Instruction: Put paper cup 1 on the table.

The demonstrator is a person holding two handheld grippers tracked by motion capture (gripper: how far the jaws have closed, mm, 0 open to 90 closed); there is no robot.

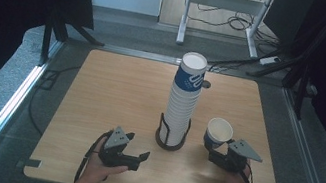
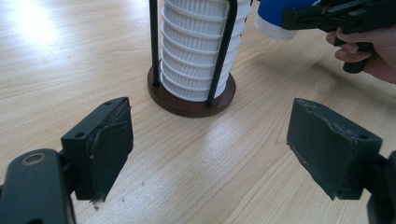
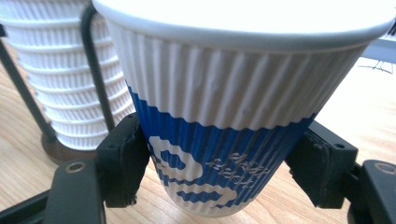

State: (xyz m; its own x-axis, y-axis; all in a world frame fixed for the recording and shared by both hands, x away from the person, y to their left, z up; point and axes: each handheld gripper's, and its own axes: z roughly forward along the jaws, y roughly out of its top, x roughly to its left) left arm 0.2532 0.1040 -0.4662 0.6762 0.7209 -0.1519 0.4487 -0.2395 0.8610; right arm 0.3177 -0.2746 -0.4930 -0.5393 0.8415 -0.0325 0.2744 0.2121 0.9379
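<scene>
High view: right tongs [image 1: 218, 149] clamped on a blue-and-white ribbed paper cup [image 1: 218, 132], upright, mouth open to the camera, held just right of the tall cup stack [image 1: 183, 100] in its dark wire holder [image 1: 171, 141] near the middle of the wooden table [image 1: 110, 92]. Left tongs [image 1: 136, 158] spread apart with nothing between, low over the table in front of the holder. Right gripper view: black pads [image 3: 126, 158] pressed on the cup's blue band at both sides.

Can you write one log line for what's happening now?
right gripper: shut on paper cup | left gripper: open, empty | cup stack: in holder
</scene>
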